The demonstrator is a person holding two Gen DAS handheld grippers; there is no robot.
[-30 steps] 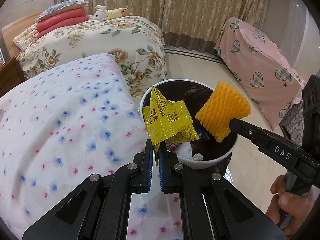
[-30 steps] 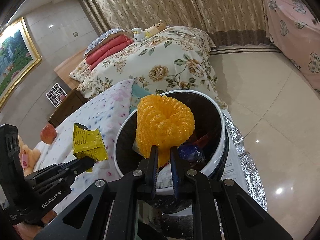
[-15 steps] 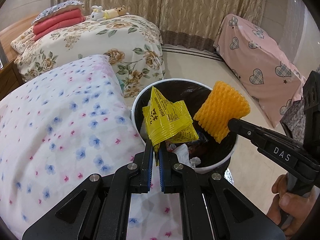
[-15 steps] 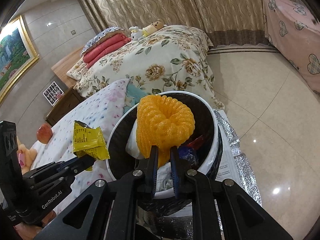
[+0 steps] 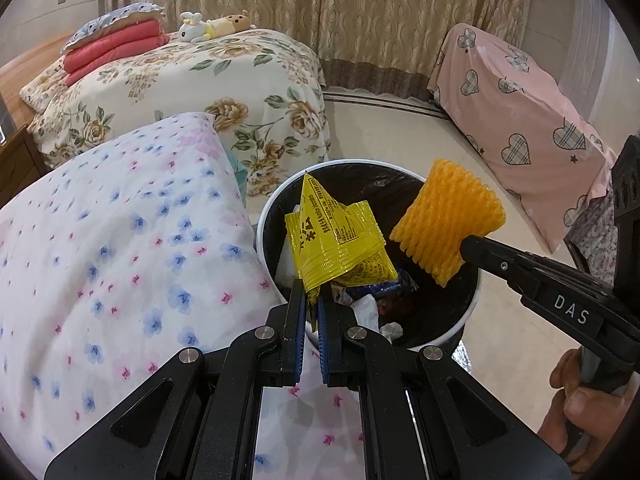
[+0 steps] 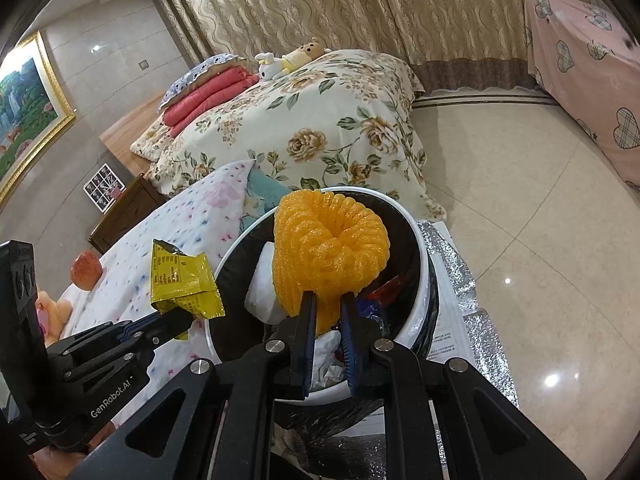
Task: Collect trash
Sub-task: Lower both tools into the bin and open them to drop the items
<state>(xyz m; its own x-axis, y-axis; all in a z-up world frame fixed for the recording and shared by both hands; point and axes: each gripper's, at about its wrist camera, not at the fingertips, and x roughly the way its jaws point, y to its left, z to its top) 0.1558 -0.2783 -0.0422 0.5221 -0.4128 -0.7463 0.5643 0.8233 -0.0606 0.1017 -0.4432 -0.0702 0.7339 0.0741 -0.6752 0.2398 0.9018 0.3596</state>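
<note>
Hanging over the open bin (image 5: 267, 216), a yellow wrapper (image 5: 340, 248) is pinched by its lower corner in the left gripper (image 5: 313, 308), whose fingers (image 5: 295, 320) are nearly together on it. Just beside it, an orange foam net (image 6: 328, 248) is clamped at its lower edge in the right gripper (image 6: 327, 312), fingers (image 6: 305, 320) narrow around it, also above the bin's mouth. The bin holds white tissue (image 5: 366, 312) and other scraps. It stands on the floor against the edge of a bed with a flowered cover (image 5: 100, 240).
</note>
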